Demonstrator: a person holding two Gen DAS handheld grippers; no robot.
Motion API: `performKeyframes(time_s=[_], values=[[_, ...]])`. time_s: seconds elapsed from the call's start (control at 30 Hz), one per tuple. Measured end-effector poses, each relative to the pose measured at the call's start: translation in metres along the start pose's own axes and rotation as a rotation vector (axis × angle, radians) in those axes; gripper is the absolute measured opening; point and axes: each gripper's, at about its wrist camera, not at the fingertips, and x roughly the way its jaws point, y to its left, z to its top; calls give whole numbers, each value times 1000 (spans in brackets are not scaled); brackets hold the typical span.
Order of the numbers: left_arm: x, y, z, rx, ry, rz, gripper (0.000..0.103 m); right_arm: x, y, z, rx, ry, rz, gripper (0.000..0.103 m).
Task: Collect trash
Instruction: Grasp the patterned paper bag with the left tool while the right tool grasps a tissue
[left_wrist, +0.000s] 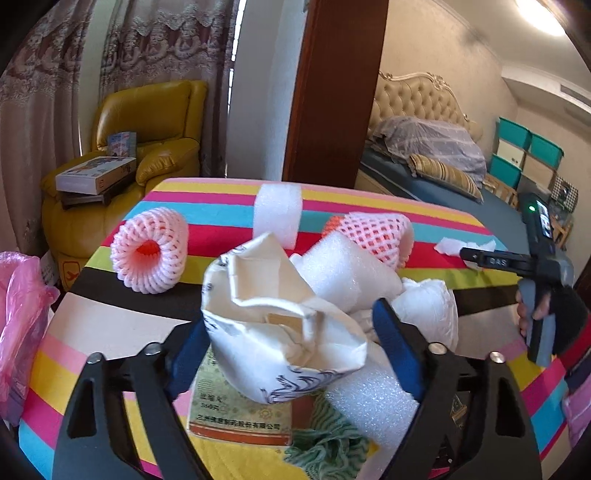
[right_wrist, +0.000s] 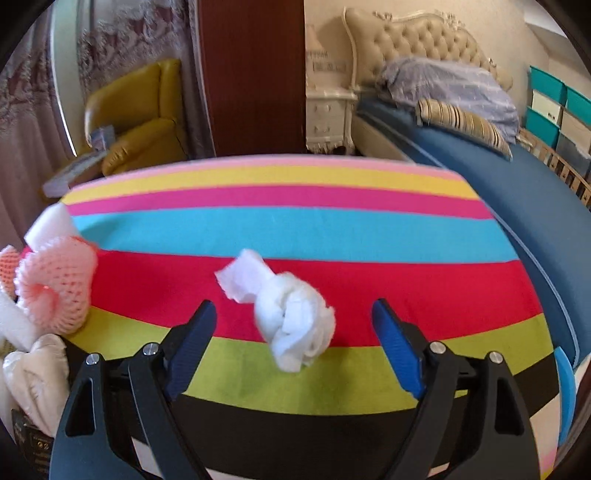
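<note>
Two pieces of trash are in hand at once. Our left gripper (left_wrist: 291, 350) has its jaws spread around the crumpled paper bag (left_wrist: 280, 325) near the table's (right_wrist: 295, 229) front edge; whether the pads press it we cannot tell. Our right gripper (right_wrist: 295, 347) is open, straddling the wadded tissue (right_wrist: 291, 314) on the red and green stripes toward the right edge. We should lower squarely until the pads flank each item's bulk, then close gently. Only the left view shows the pink plastic bag (left_wrist: 22, 317) off the left edge and both foam fruit nets (left_wrist: 149, 251); only the right view shows the tissue's knotted shape clearly.
</note>
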Motion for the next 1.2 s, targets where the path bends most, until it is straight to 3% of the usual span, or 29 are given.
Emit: performKeyframes(time_s=[0.03,0.07,0.1,0.17,0.63,1.2], values=[[0,-1,-1,3,-2,2,72,2,1,0,-2,3,-5,69],[1,-2,-2,12,-4,7,63,1,2,0,-7,1,-3,47],[3,-3,-3,27,3,8,59,1,2,-2,-6,4,-8,33],[5,-6,-5,38,16,7,50,-2,0,-7,14,4,6,31],[-23,-17,-13,38,-52,55,50,-90,8,-80,60,-147,142,29],[-64,-18,-29,76,-117,50,50,-152,36,-132,-27,-199,231,29]])
